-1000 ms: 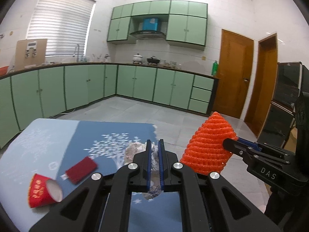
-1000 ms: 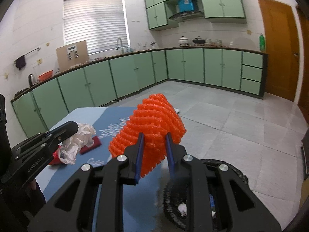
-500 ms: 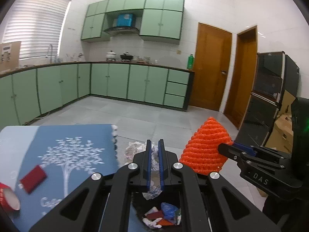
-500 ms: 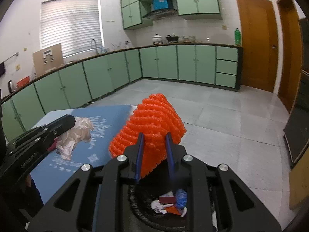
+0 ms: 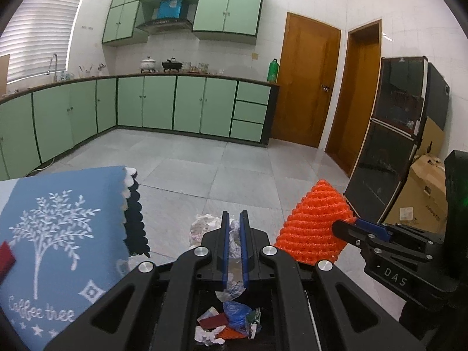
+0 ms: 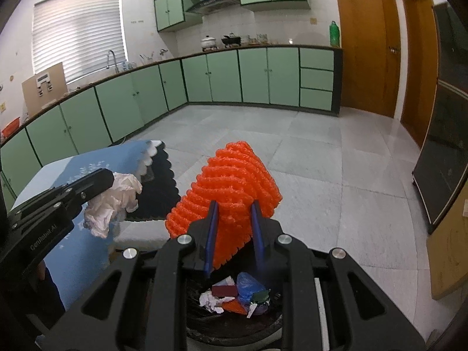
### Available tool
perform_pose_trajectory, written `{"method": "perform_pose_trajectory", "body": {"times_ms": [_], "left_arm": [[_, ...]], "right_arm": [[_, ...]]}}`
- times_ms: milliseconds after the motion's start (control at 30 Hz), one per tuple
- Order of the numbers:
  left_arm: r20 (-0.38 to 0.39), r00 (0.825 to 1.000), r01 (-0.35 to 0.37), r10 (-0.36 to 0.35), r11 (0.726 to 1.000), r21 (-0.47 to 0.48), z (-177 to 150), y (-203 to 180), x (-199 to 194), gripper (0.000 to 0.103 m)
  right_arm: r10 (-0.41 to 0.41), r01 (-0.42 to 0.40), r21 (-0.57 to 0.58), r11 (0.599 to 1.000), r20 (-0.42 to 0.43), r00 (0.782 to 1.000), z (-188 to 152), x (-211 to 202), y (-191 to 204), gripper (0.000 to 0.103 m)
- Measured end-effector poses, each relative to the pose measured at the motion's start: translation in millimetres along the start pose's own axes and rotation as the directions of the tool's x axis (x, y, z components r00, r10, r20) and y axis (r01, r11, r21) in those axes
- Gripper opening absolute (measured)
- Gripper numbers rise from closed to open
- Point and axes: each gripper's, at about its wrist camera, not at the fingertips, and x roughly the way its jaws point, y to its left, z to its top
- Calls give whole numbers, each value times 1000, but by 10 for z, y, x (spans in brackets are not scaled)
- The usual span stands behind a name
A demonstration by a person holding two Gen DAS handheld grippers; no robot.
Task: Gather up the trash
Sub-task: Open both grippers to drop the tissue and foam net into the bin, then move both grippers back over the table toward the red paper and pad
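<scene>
The left gripper (image 5: 234, 219) is clamped on a crumpled white tissue (image 5: 234, 239), its two blue-lined fingers (image 5: 224, 242) pressed close together with the paper bulging out above and hanging below them. Seen from the right wrist camera, that same tissue (image 6: 112, 201) juts from the tip of the left gripper (image 6: 108, 180) at about nine o'clock.

The right gripper (image 6: 232, 207) is squeezed on an orange foam net (image 6: 231, 184), a ridged, cone-like sleeve that stands up between its fingers (image 6: 210, 234). From the left wrist camera, the orange foam net (image 5: 314, 222) sits at about three o'clock, pinched at the tip of the right gripper (image 5: 345, 226).

Directly below both grippers, at six o'clock, a black trash bin (image 6: 234, 327) stands on the floor. It holds scraps (image 6: 234, 295): white paper, a dark red piece, a blue bag, something green and something orange.

At nine o'clock in the left view lies a table with a blue cloth (image 5: 58, 234) printed with a white tree and the words "Coffee tree"; a red item (image 5: 5, 260) shows at its left edge. The bin stands just beside the table's corner.

Beyond, at twelve o'clock, run green kitchen cabinets (image 5: 175, 102), with wooden doors (image 5: 307, 87) at one o'clock.
</scene>
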Motion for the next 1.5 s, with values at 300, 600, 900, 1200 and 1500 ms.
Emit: {"method": "perform_pose_trajectory", "body": {"times_ms": [300,600,900,1200,1500], "left_arm": [[-45,999,-12,13,1000,15,-14,-72,340,8],[-65,998,-13,13,1000,-5,9,-28,418,39],[-1,998,-63,63,996,-55,188,231,33,69],[62,970,-228,233,971,-74,182,806,-755,78],[56,896,-433,441,894,-116,-55,1548,-1456,81]], "right_arm": [[-15,16,28,999,-53,998,-59,340,-154,29],[-26,32,77,997,-74,997,-92,400,-262,65],[-44,43,80,996,12,999,46,101,-99,93],[59,-61,28,998,78,995,212,-120,551,94],[199,-197,-43,979,55,978,205,-97,1475,95]]}}
